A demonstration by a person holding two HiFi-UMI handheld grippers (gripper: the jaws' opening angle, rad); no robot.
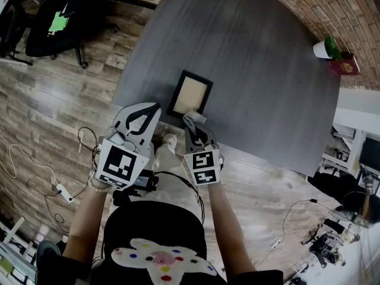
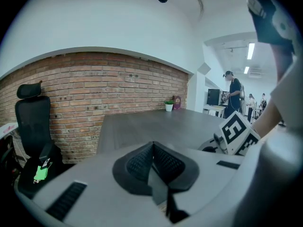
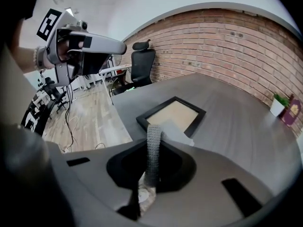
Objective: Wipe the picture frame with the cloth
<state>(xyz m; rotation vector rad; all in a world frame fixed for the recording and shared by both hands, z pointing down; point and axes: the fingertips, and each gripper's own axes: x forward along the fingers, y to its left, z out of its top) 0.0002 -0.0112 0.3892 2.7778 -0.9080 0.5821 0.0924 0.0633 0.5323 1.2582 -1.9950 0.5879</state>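
Observation:
A black picture frame (image 1: 190, 94) with a beige inside lies flat near the front edge of the dark grey table (image 1: 255, 70); the right gripper view shows the frame (image 3: 173, 114) just ahead of the jaws. My right gripper (image 1: 190, 121) hovers at the frame's near edge, shut on a grey cloth (image 1: 196, 116). The cloth (image 3: 152, 143) stands up as a knitted strip between the jaws, and a flat part of it lies over the frame's near corner. My left gripper (image 1: 152, 109) is left of the frame, at the table edge, shut with nothing in it (image 2: 152, 149).
A white pot with a plant (image 1: 324, 48) and a red box (image 1: 344, 65) stand at the table's far right. A black office chair (image 1: 56, 21) is on the wooden floor at far left. Cables (image 1: 65, 189) trail over the floor by my feet.

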